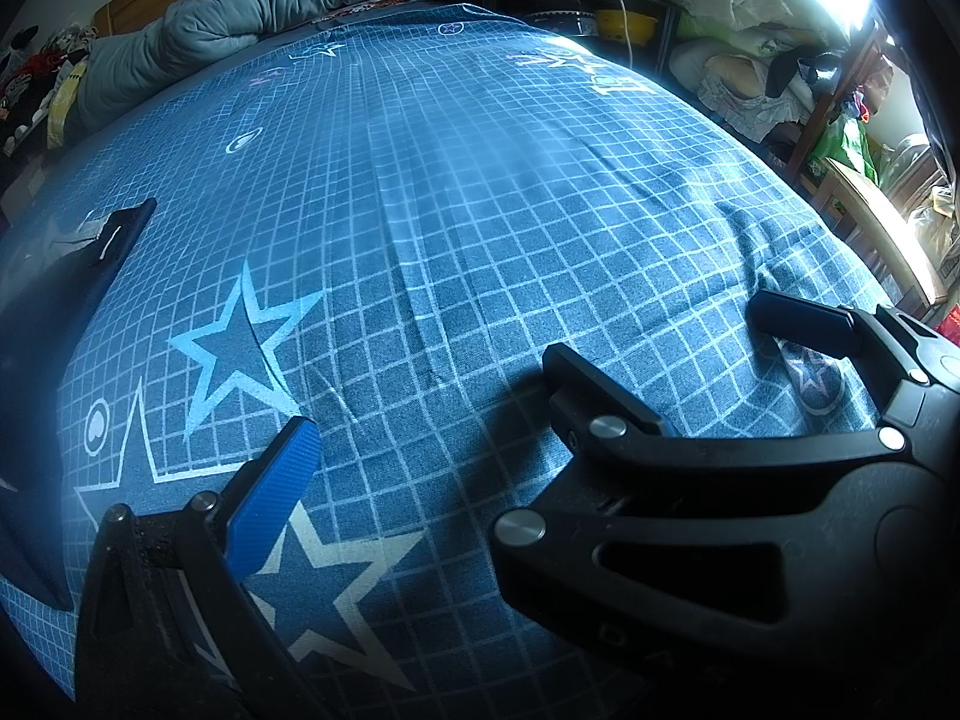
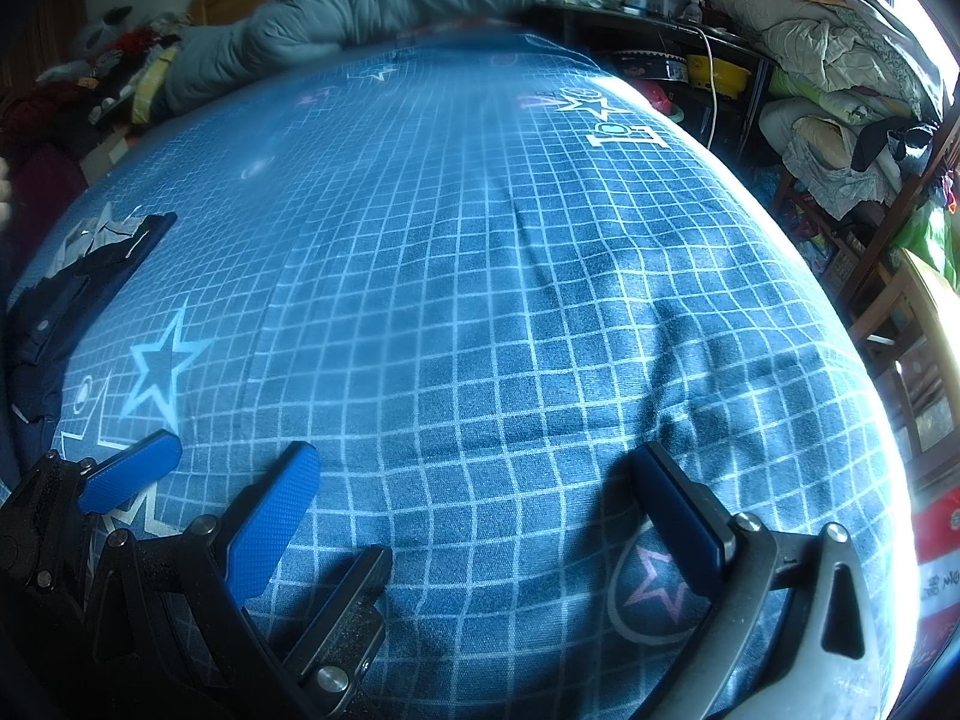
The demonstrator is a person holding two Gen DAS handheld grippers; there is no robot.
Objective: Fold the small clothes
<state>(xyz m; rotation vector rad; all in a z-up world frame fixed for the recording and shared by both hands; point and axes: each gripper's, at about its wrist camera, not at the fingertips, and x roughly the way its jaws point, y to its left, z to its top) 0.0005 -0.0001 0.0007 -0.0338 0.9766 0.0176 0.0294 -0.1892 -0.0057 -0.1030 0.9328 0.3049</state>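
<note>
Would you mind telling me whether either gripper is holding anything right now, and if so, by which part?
Nothing is held. The left gripper and right gripper both stand open above the bedsheet; the dark garment lies untouched at the left.

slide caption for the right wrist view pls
Both grippers, right and left, hover open and empty over the star-print bedsheet; dark clothes wait at left.

both claws, left claw [image 2: 129,477] and right claw [image 2: 474,492], spread wide, side by side, empty
</note>
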